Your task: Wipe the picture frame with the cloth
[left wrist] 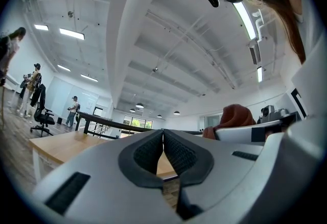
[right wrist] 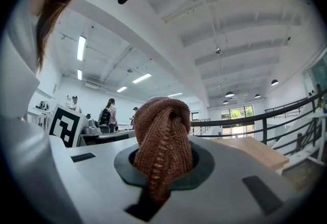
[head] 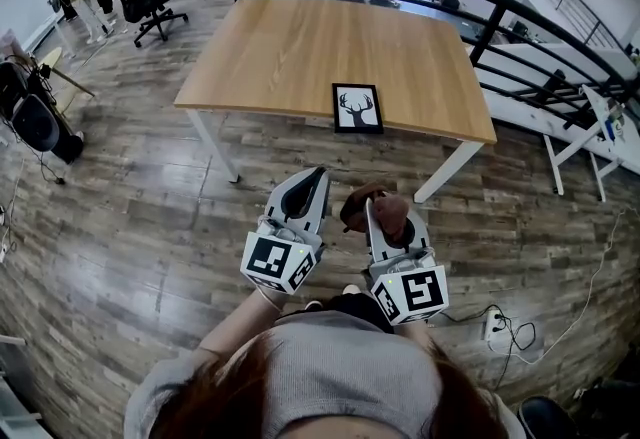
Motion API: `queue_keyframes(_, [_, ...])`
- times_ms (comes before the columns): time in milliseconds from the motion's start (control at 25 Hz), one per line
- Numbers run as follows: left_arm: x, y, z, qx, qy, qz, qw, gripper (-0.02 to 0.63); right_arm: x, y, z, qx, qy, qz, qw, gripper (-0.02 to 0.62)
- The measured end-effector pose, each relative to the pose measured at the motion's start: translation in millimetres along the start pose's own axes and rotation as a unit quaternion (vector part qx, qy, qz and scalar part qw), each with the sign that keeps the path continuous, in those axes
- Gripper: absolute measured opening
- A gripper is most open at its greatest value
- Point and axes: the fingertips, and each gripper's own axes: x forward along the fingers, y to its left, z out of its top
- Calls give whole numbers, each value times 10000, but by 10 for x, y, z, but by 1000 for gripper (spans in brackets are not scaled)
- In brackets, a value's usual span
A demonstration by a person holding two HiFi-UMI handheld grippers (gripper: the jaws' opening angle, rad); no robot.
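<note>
**Cloth gripped, frame flat on table**

Head view: a black picture frame [head: 357, 108] with a white deer-head print lies flat near the wooden table's [head: 290, 57] front edge. It is well apart from both grippers, whose cubes carry black-and-white square markers.

Left gripper view: the left gripper's [left wrist: 163, 133] jaws are pressed together, pad against pad.

Right gripper view: the right gripper [right wrist: 164, 116] pinches a bunched, rust-brown knitted cloth [right wrist: 162, 141].
</note>
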Motion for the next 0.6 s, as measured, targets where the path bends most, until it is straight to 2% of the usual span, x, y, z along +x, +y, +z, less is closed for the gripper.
queue_keyframes(320, [-52, -3, -33, -103, 61, 45, 9999, 9, -38, 46, 2, 3, 7, 16, 10000, 46])
queue_keyframes(600, [-72, -48, -18, -13, 64, -17, 10000, 9, -69, 40, 19, 3, -14, -71, 10000, 46])
